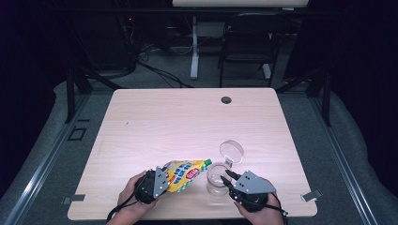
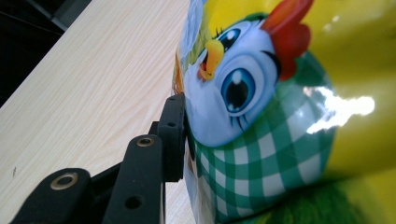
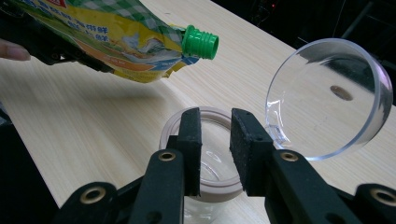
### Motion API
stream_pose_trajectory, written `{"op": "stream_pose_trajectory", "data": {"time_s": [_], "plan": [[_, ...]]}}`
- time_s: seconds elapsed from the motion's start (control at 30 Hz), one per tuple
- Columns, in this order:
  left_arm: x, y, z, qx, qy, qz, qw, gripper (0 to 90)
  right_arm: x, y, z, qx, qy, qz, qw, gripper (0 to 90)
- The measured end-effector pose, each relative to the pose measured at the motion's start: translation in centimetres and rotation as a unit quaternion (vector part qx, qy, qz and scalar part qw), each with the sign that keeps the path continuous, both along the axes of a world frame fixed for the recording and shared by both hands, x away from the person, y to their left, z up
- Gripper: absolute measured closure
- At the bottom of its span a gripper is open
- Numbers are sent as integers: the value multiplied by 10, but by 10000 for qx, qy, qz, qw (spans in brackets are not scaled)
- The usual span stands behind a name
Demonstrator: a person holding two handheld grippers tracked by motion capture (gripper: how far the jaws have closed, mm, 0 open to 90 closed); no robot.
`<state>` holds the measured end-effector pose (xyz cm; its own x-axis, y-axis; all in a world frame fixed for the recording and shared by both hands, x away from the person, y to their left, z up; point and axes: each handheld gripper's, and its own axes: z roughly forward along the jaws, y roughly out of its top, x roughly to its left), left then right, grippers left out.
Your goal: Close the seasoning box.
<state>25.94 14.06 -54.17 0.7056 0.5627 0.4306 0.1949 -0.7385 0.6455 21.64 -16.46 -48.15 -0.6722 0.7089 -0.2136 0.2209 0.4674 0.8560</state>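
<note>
One yellow spouted pouch [image 1: 184, 175], gripped by left gripper [image 1: 159, 180] fingers, tabletop [image 1: 187, 122] 6 o'clock. One clear jar [image 1: 217, 179], hinged lid [image 1: 232, 151] up at 1 o'clock; right gripper [image 3: 215, 149] fingers part-open astride its rim. Left gripper view: chicken print. Right gripper view: green cap [image 3: 200, 43].

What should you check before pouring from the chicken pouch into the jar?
1. Pouch held firmly by the left claw: ok, a pad presses on its side in the left gripper view.
2. Jar lid out of the way: ok, it stands flipped open behind the mouth.
3. Green spout cap off: cannot tell, the threaded end looks green all over.
4. Spout over the jar mouth: not ok, it sits to the jar's left side, short of the opening.
5. Jar steadied by the right claw: cannot tell, the jaws straddle the near rim but contact is unclear.
6. Table around the jar free of spills: ok.
</note>
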Motion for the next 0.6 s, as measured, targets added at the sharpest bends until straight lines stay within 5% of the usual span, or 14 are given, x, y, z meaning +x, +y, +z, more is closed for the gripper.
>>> {"op": "stream_pose_trajectory", "data": {"time_s": [0.3,0.6], "plan": [[0,-2,0,57,-65,-9,10000,649,-1,3,-2,-77,-43,34,10000,735],[-2,-8,-1,371,-232,-98,9990,661,-1,7,-5,-152,-108,114,9998,739]]}}
